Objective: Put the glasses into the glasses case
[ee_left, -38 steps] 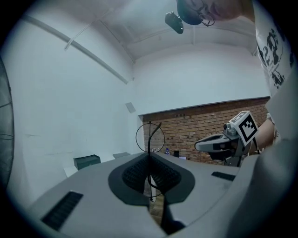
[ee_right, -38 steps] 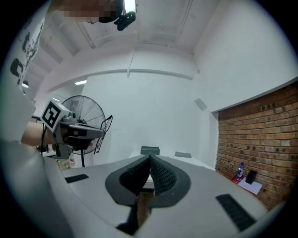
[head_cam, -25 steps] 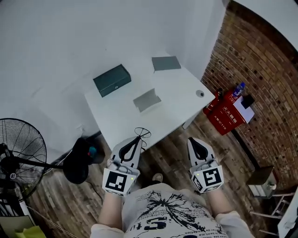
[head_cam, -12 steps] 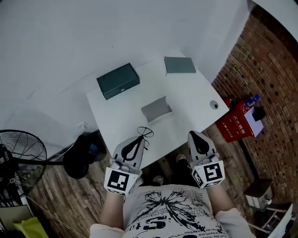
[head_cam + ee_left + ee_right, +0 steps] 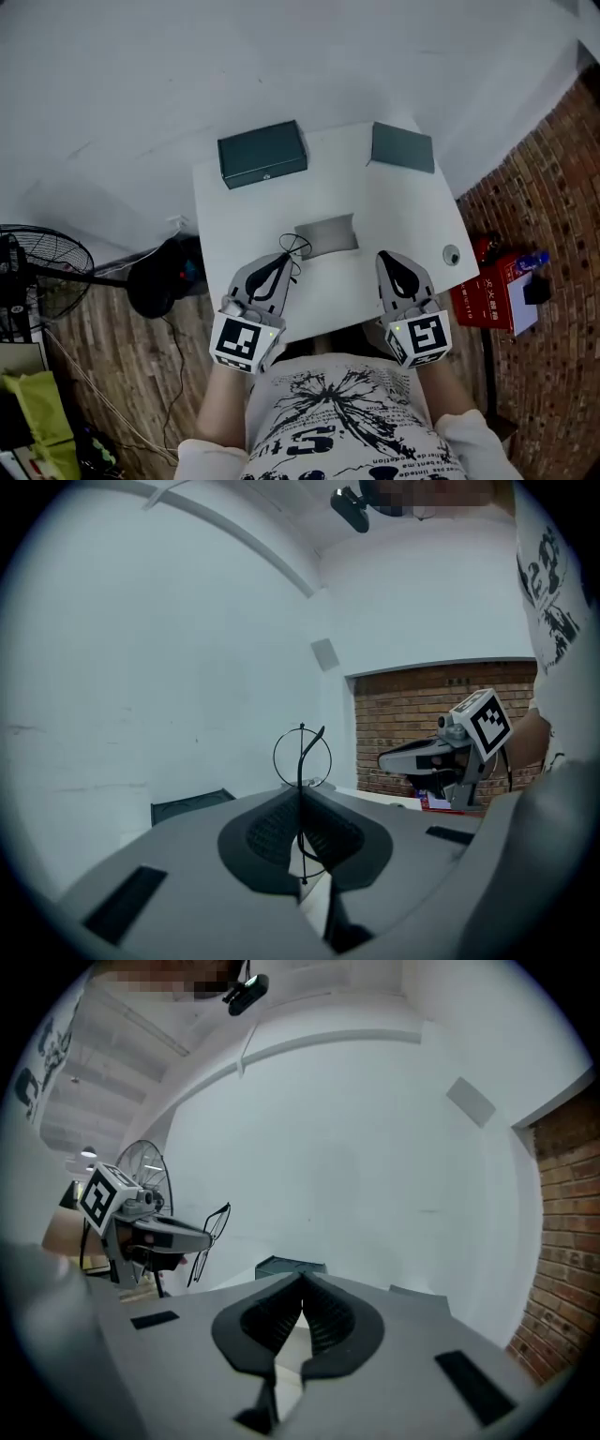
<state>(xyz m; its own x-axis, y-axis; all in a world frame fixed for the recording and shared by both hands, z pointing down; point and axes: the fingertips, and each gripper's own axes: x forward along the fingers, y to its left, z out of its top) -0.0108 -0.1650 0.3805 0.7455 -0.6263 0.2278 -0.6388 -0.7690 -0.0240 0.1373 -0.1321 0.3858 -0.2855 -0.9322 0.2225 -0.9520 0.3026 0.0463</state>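
Between the clenched left tongs (image 5: 283, 260) stood one pair of wire-framed glasses (image 5: 292, 248), above the white tabletop's (image 5: 403, 211) near edge. The right tongs (image 5: 386, 259) were closed, empty. Beyond lay one grey cloth (image 5: 326, 234), one dark green case (image 5: 262, 154), one flatter green box (image 5: 402, 147) and one small round object (image 5: 452, 254).

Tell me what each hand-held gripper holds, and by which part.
The left hand-held gripper is shut on the glasses, pinching the thin wire frame below one round lens. The right hand-held gripper is shut and empty.
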